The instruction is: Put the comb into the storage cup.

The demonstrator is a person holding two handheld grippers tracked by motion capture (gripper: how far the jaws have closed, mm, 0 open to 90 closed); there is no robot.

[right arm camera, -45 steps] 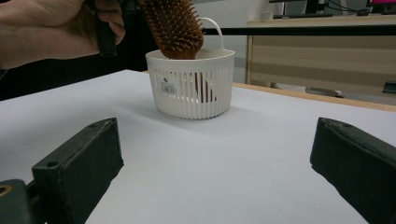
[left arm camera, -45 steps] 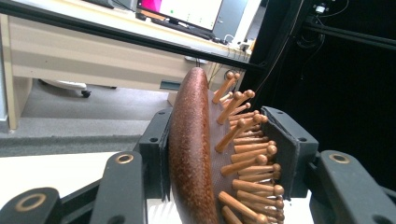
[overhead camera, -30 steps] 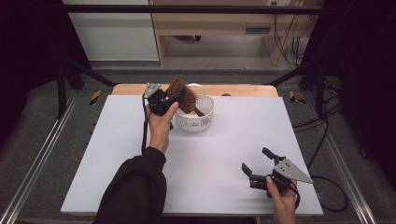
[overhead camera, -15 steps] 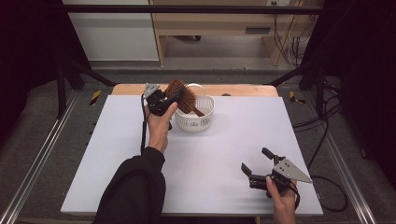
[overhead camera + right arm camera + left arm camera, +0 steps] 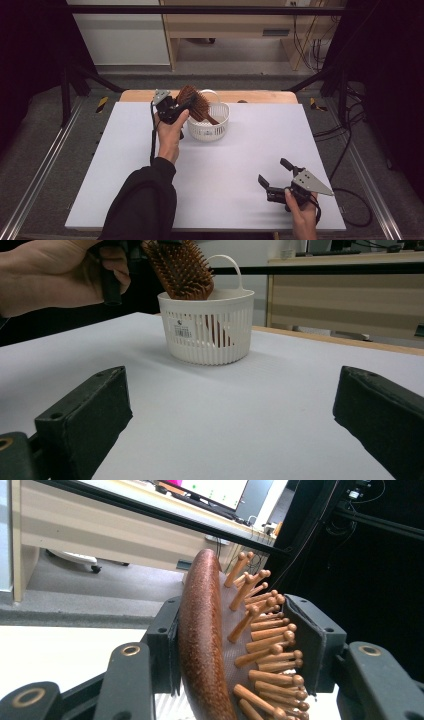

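Above the white basket [image 5: 209, 127], left gripper [image 5: 172, 107] fingers clamped on wooden hairbrush [image 5: 194, 102], right gripper [image 5: 280, 180] fingers wide apart, empty

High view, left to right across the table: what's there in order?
Left gripper, shut on the brown hairbrush → white basket → right gripper, jaws open, near the table's front right corner.
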